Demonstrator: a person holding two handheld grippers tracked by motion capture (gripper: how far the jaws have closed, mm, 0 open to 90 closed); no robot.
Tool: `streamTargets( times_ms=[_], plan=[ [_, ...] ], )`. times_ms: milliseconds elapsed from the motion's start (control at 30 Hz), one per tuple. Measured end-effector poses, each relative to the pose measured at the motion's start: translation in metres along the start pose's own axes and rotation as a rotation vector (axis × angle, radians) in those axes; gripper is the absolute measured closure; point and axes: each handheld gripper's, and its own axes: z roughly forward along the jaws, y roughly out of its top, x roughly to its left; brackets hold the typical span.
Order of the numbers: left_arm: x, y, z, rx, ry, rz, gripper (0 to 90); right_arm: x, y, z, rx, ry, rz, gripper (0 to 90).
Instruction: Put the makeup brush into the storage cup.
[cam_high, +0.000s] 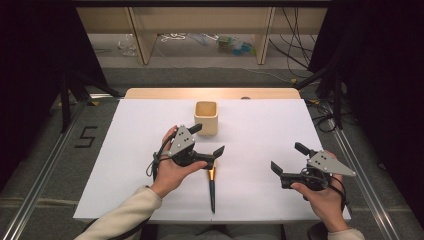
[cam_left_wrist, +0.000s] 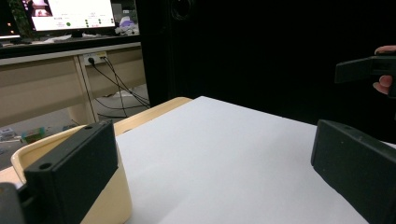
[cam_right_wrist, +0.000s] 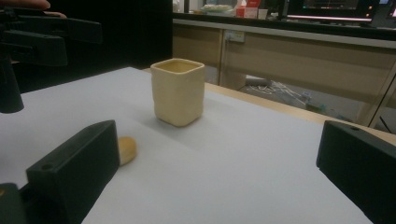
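Beside the squarish cream cup (cam_high: 206, 117), a slim pen (cam_high: 212, 186).

Cream square cup (cam_high: 206, 118) standing upright, open, toward the table's far middle, black pen (cam_high: 212, 186) with orange band lying lengthwise nearer the front edge

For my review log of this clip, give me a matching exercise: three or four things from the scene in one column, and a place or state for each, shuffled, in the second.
Things:
1. cup
2. pen
3. left tongs
4. right tongs

Places or states:
A. open, held over the right part of the white table, nothing between the jaws
B. lies flat near the front edge, between the two hands
C. stands upright toward the far side of the table
D. open, held just in front of the cup, above the pen's orange end

Pairs: 1-C, 2-B, 3-D, 4-A
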Motion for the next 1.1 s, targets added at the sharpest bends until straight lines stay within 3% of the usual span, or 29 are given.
streamTargets(
  times_ms=[300,500,533,633,767,833,967,1000,1033,1067,1100],
  plan=[
    [-0.002,0.002,0.004,0.045,-0.004,0.025,0.0,0.0,0.0,0.0,0.007,0.006,0.004,0.6],
    [-0.006,0.006,0.007,0.131,-0.011,0.054,0.1,0.0,0.0,0.001,0.011,0.001,0.003,0.6],
    [-0.007,0.009,0.009,0.179,-0.003,0.055,0.2,0.0,0.0,0.001,0.008,-0.001,0.005,0.6],
    [-0.007,0.012,0.011,0.209,-0.018,0.056,0.1,0.0,-0.001,0.001,0.025,0.01,0.021,0.6],
    [-0.009,0.017,0.017,0.316,-0.02,0.064,0.1,0.0,-0.001,0.002,0.039,0.003,0.019,0.6],
    [-0.011,0.019,0.019,0.344,-0.024,0.055,0.3,0.0,-0.001,0.002,0.04,0.006,0.02,0.6],
    [-0.016,0.022,0.026,0.487,-0.007,0.038,1.9,-0.002,-0.002,0.004,0.034,0.001,0.004,0.7],
    [-0.016,0.022,0.026,0.487,-0.007,0.038,1.9,-0.002,-0.002,0.004,0.038,0.0,0.003,0.7],
    [-0.016,0.022,0.027,0.529,-0.009,0.049,1.9,-0.002,-0.002,0.004,0.038,0.0,0.003,0.7],
    [-0.017,0.022,0.031,0.611,-0.004,0.025,2.7,-0.001,-0.002,0.004,0.054,0.002,0.02,0.8],
    [-0.019,0.021,0.033,0.655,0.011,0.01,4.2,-0.001,-0.002,0.004,0.055,0.002,0.02,0.9]
  ],
)
